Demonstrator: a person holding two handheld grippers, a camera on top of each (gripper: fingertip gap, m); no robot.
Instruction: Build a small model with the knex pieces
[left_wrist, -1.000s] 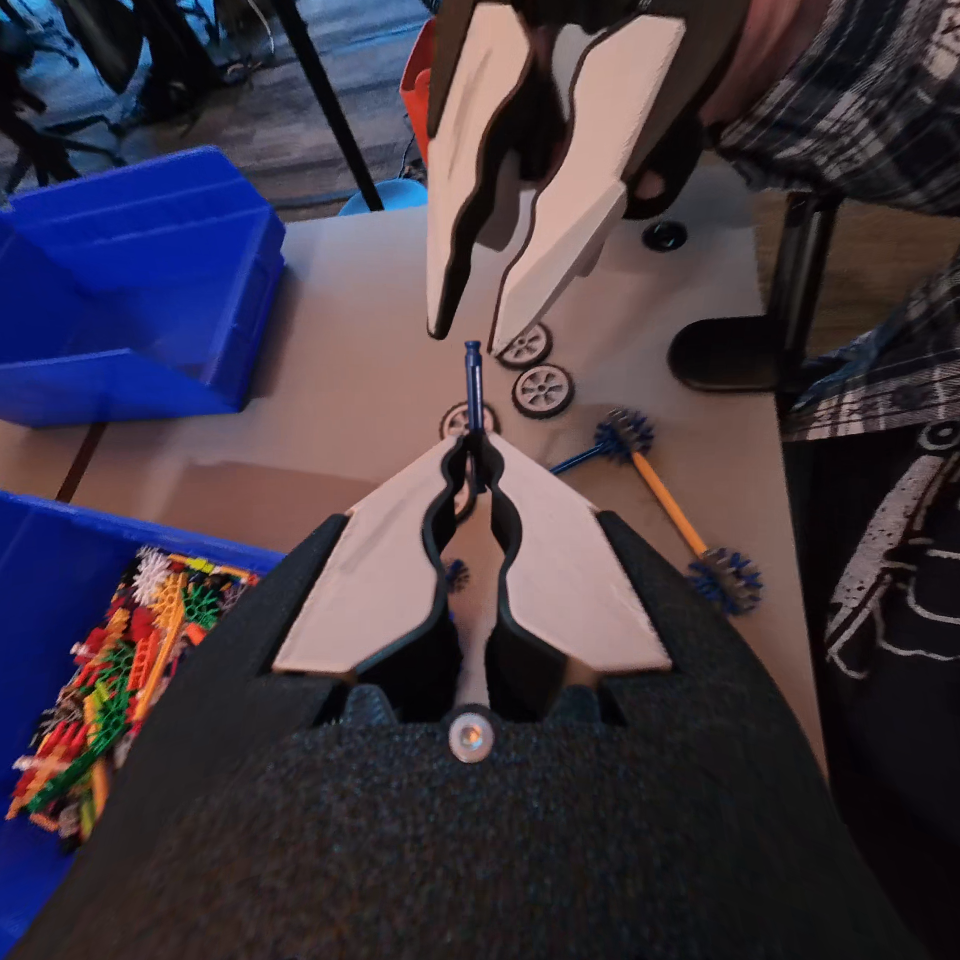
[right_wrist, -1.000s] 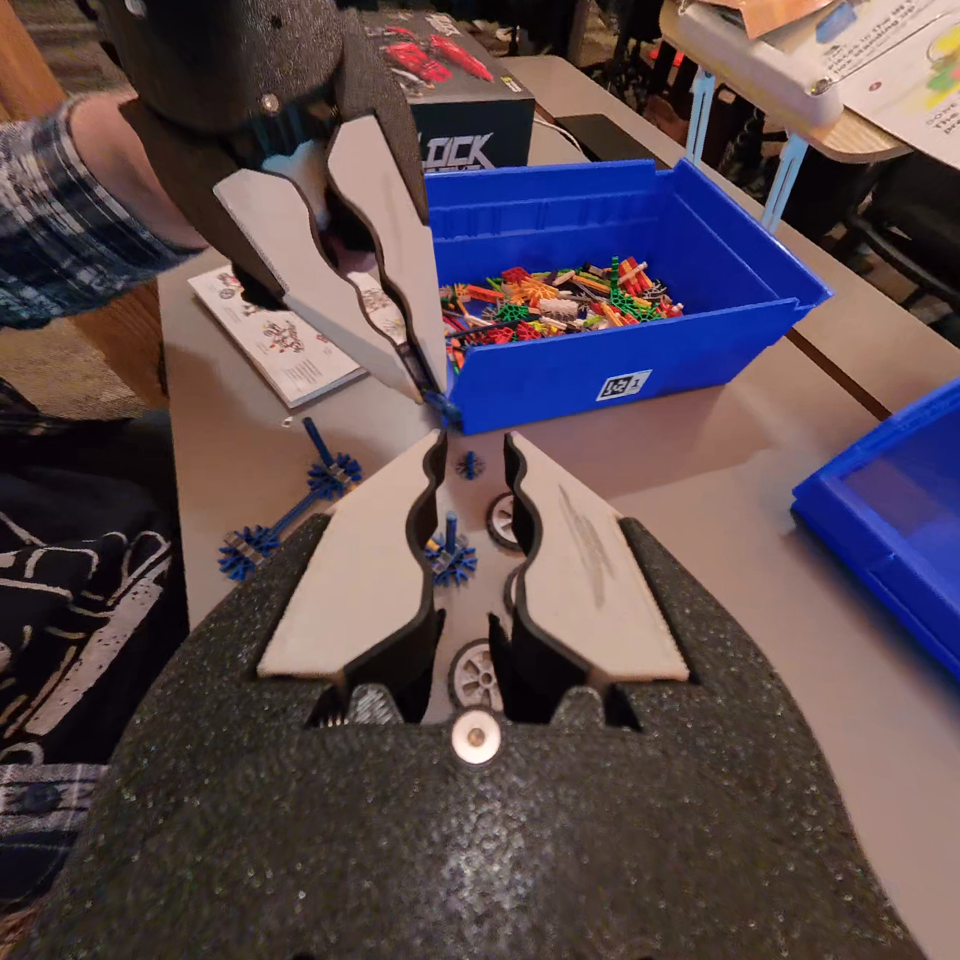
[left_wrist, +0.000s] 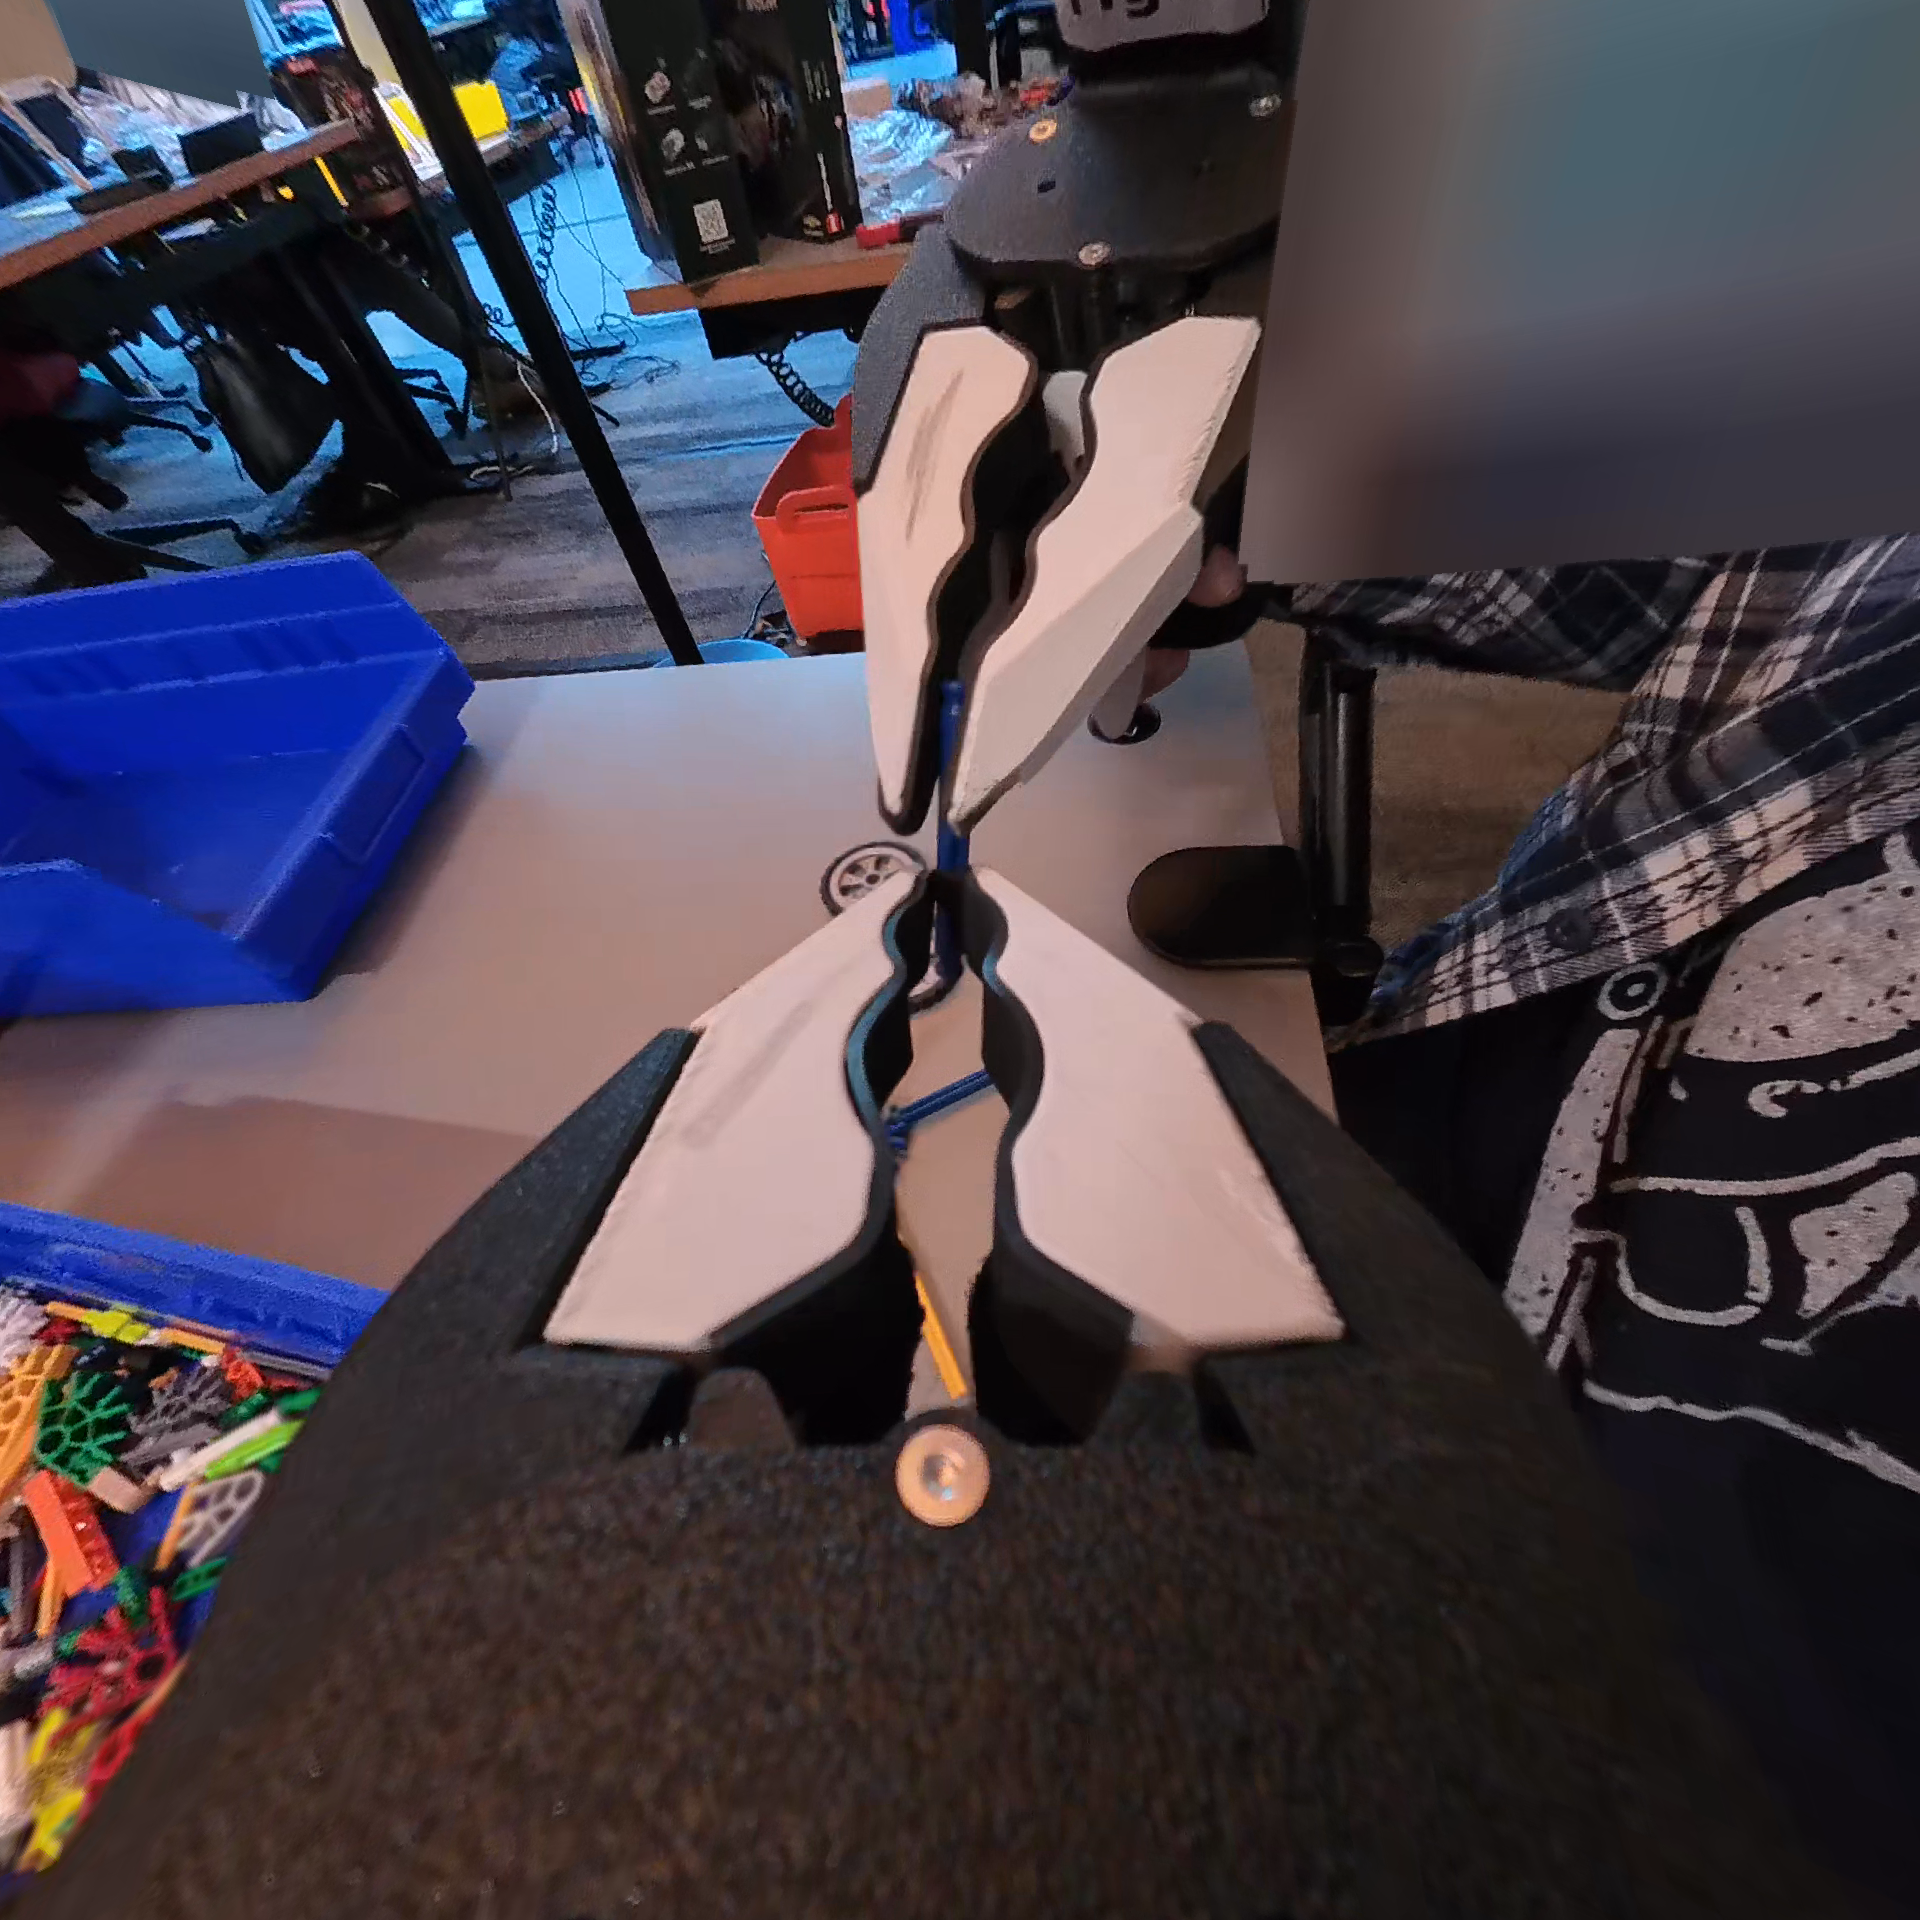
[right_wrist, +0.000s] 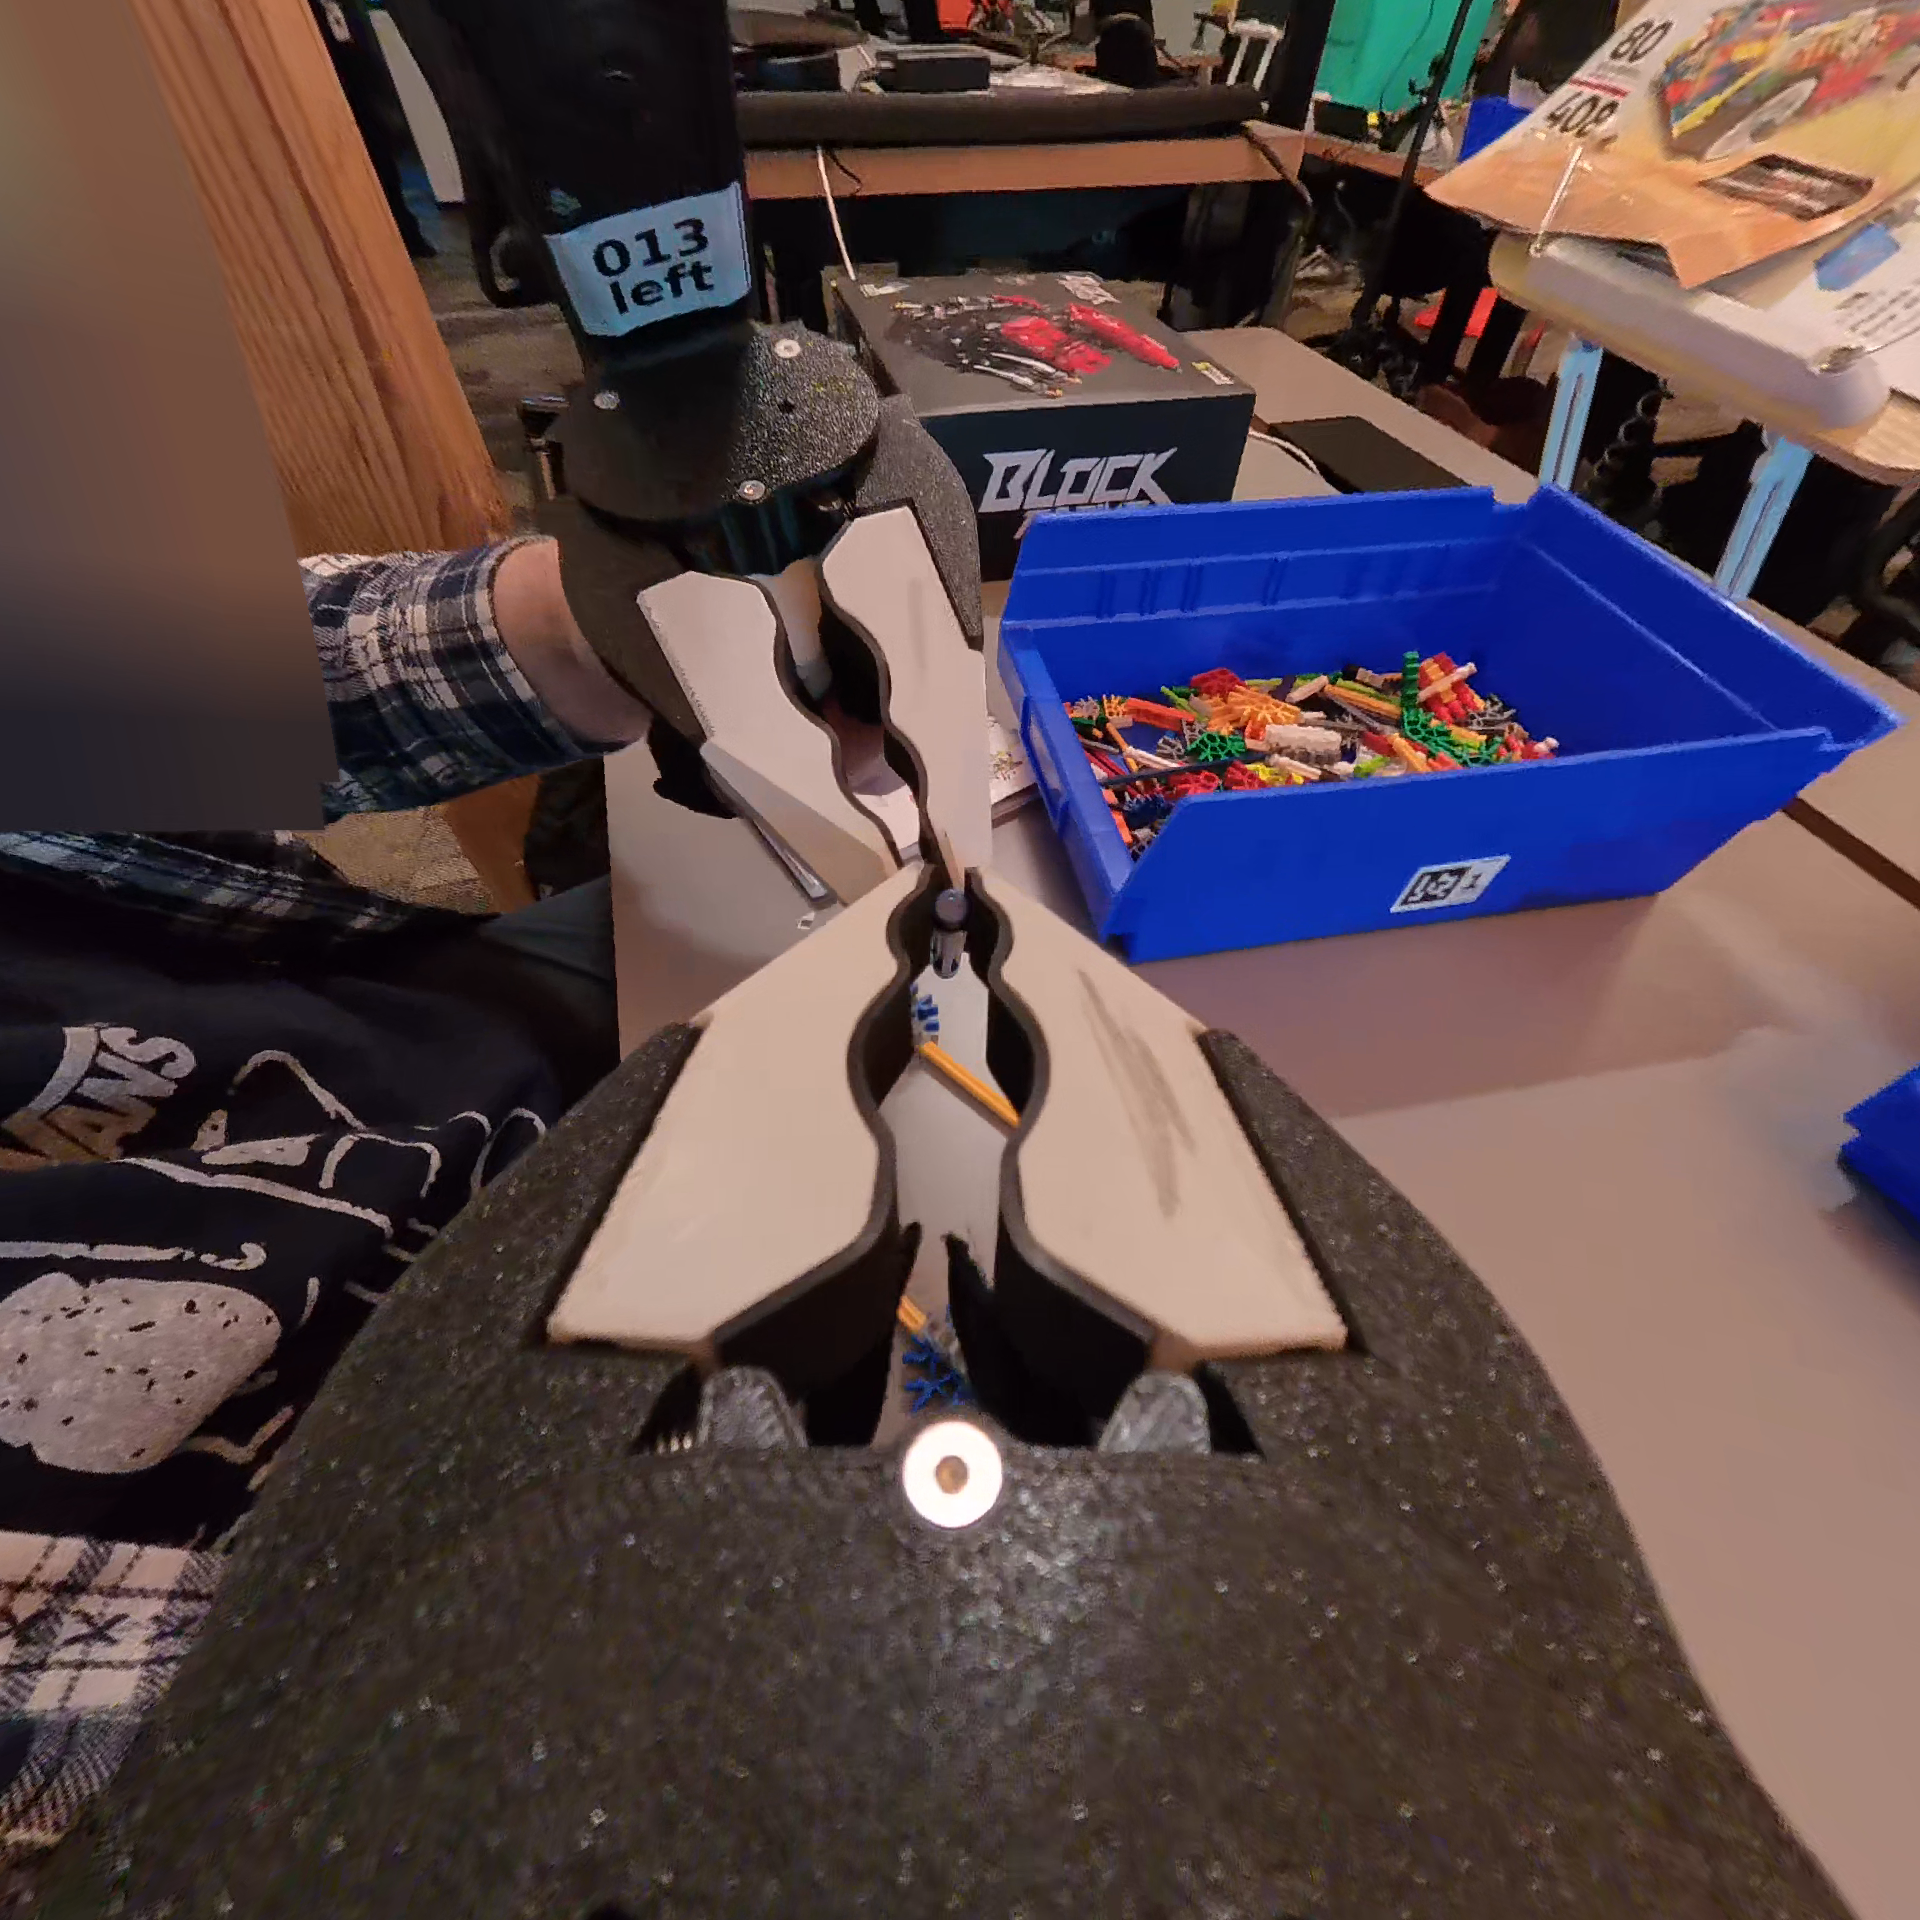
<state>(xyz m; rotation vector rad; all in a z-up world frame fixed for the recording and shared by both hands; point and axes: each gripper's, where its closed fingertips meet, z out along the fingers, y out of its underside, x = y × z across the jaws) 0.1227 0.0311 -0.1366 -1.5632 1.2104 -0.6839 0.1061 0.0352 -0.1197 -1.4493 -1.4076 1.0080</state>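
My left gripper (left_wrist: 945, 896) is shut on the lower part of a thin blue rod (left_wrist: 951, 847) and holds it upright above the grey table (left_wrist: 644, 831). My right gripper (right_wrist: 948, 902) is shut on the rod's other end (right_wrist: 948, 916). In the left wrist view, the right gripper (left_wrist: 940, 816) comes down from above, tips meeting mine. In the right wrist view, the left gripper (right_wrist: 940, 857) comes from the upper left, held by a hand in a plaid sleeve. A yellow rod with blue connectors (right_wrist: 966, 1081) lies on the table beneath.
A blue bin (right_wrist: 1351, 883) of mixed coloured building pieces stands behind the grippers, and its rim shows in the left wrist view (left_wrist: 156, 1278). An empty blue bin (left_wrist: 208, 748) sits at the left. A small wheel (left_wrist: 868, 875) and a booklet (right_wrist: 1003, 758) lie on the table. The tips of both grippers are at nearly the same place.
My right gripper, open above the rod a second ago, has come down and shut on its upper end. Both grippers have risen and tilted up from the table.
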